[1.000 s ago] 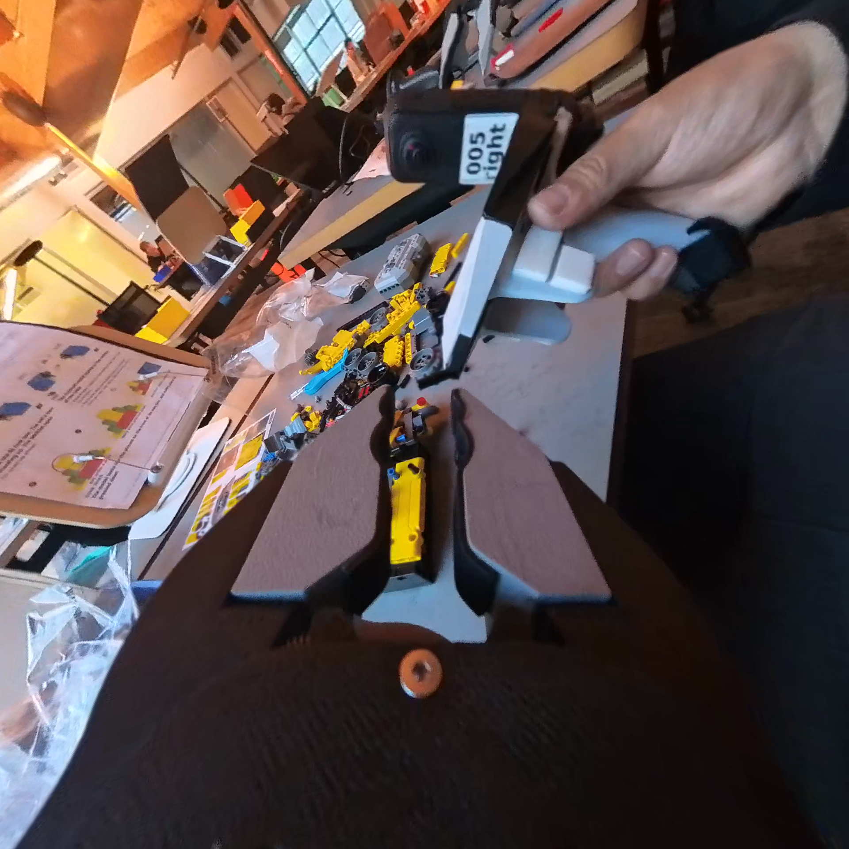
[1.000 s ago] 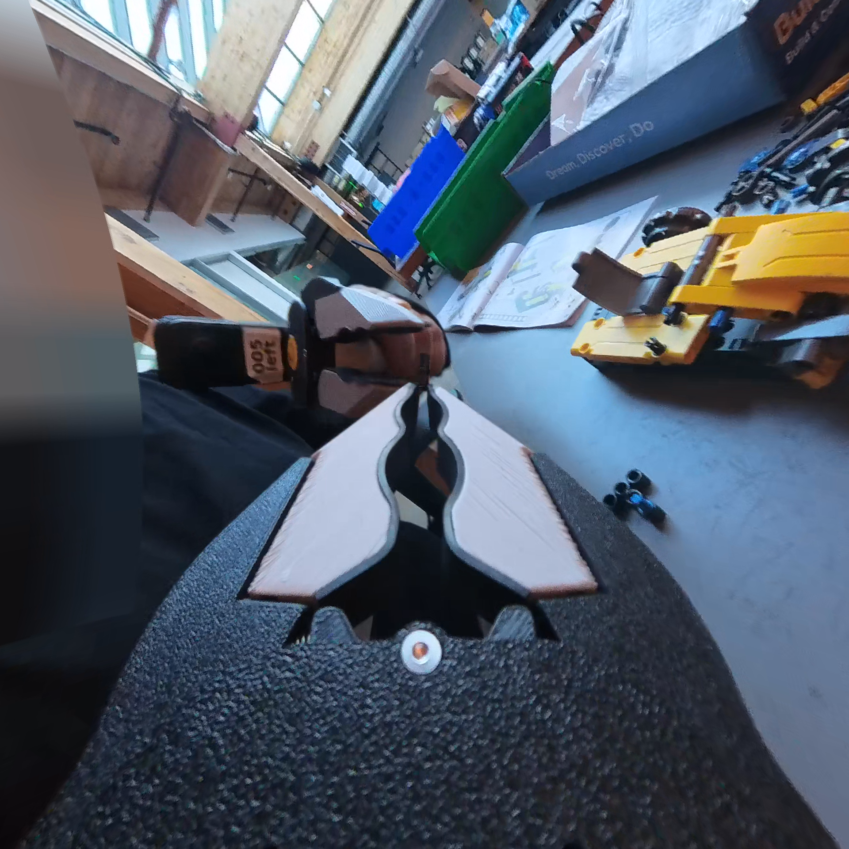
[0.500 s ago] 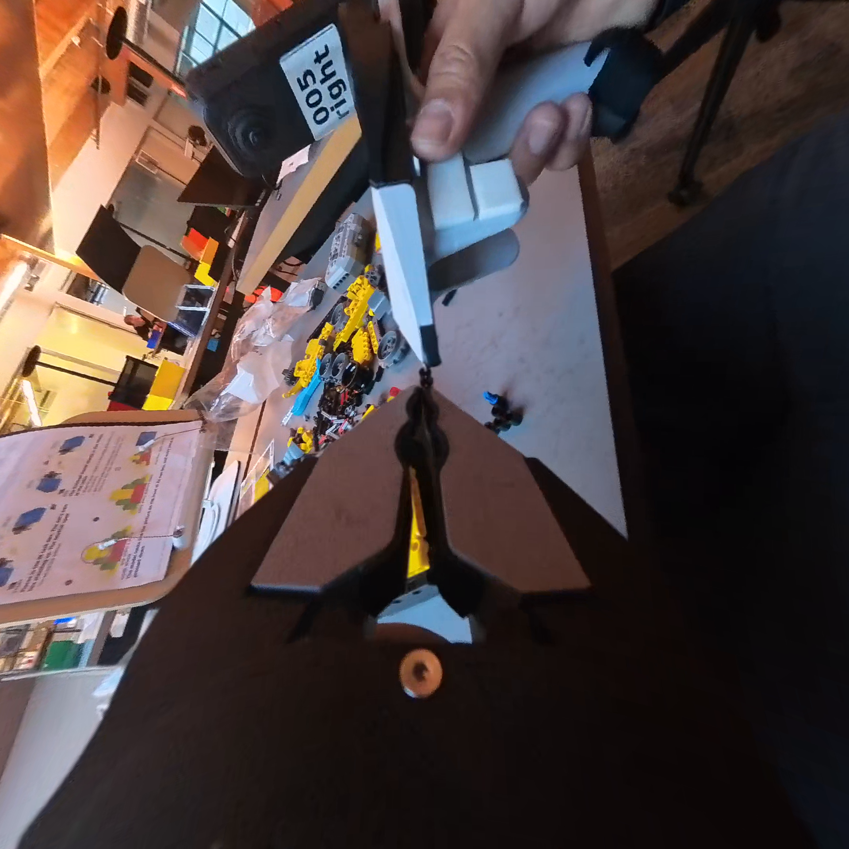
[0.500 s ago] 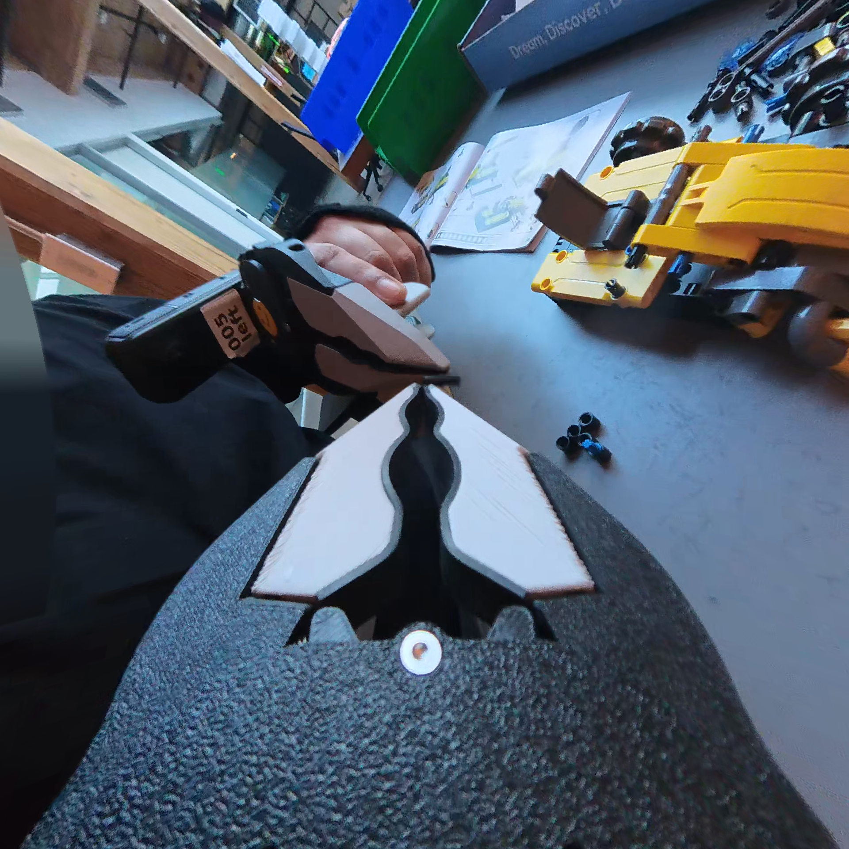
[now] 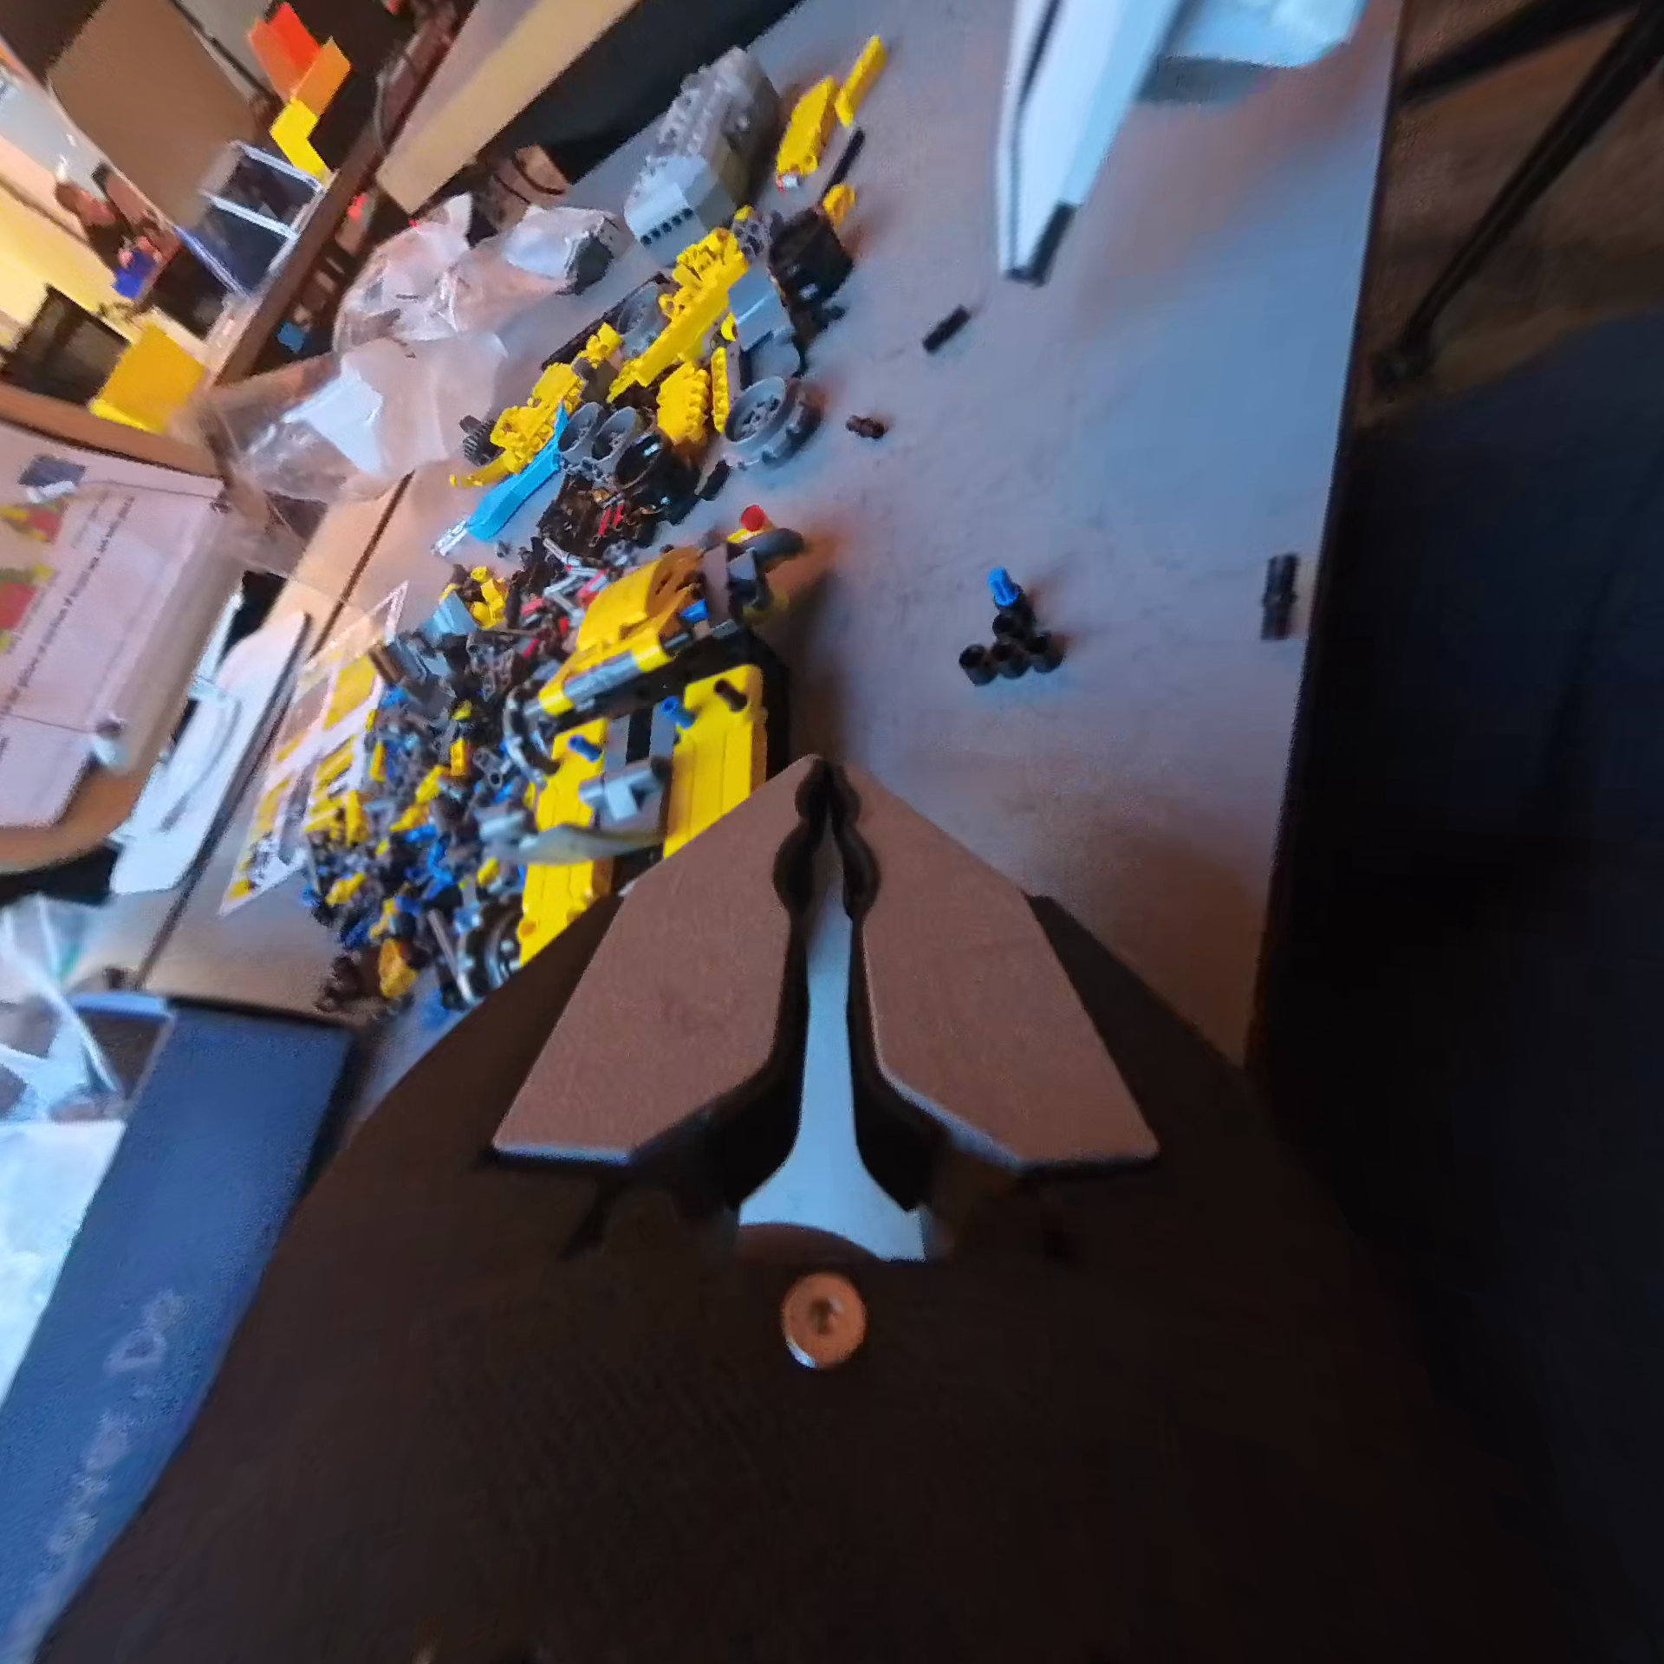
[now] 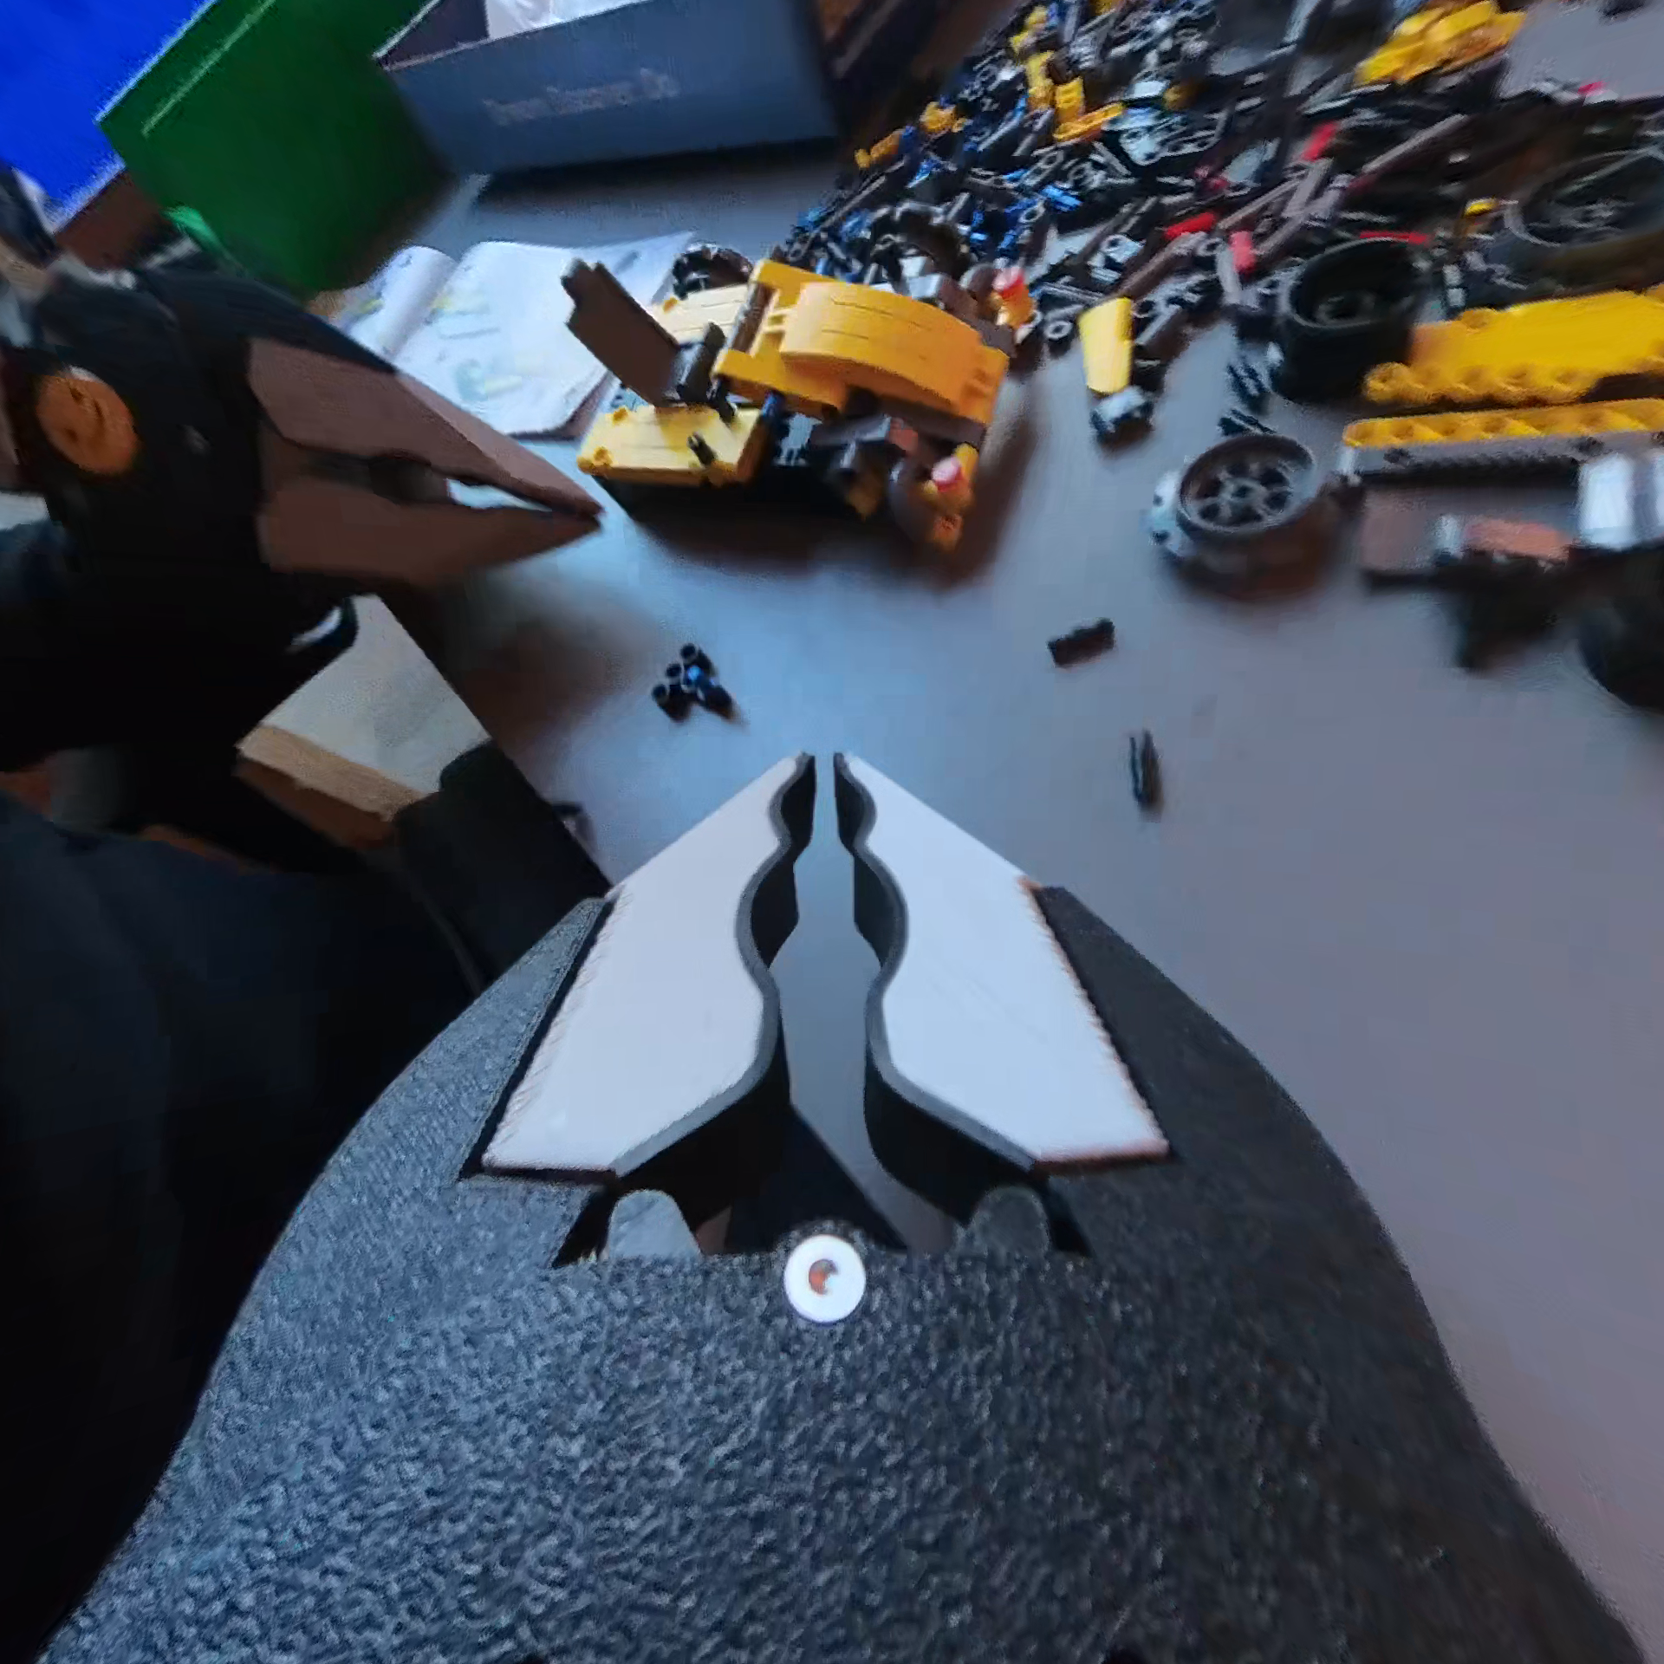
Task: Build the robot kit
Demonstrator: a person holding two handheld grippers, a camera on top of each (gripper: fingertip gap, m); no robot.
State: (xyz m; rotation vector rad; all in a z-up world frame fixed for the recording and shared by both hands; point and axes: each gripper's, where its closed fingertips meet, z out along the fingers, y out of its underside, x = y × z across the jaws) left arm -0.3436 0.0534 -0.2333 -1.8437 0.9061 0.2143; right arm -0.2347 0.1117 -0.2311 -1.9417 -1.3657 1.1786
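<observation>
My left gripper (image 5: 824, 774) is shut with nothing visible in it, hovering over the grey table (image 5: 1125, 504) beside a half-built yellow brick vehicle (image 5: 684, 747). It also shows at the left of the right wrist view (image 6: 590, 515), tips together and pointing at the vehicle (image 6: 864, 360). My right gripper (image 6: 824, 764) is empty, its jaws nearly together with only a thin gap, above bare table. A small cluster of black and blue pins (image 6: 689, 684) lies just ahead of it, also seen in the left wrist view (image 5: 1008, 644). A white finger of the right gripper (image 5: 1053, 162) shows at the top.
A dense pile of loose yellow, black and blue parts (image 6: 1216, 180) and a grey wheel (image 6: 1247, 491) cover the far table. Single black pins (image 6: 1080, 641) lie apart. A booklet (image 6: 504, 333), a blue-grey box (image 6: 630, 81) and a green bin (image 6: 270, 135) stand behind. The table edge (image 5: 1306, 720) drops off beside the left gripper. The left gripper's tips are roughly 12 cm from the right gripper's.
The two grippers met tip to tip off the table edge, then drew apart and both swung down over the table. The left closed; the right's tips now show a thin gap.
</observation>
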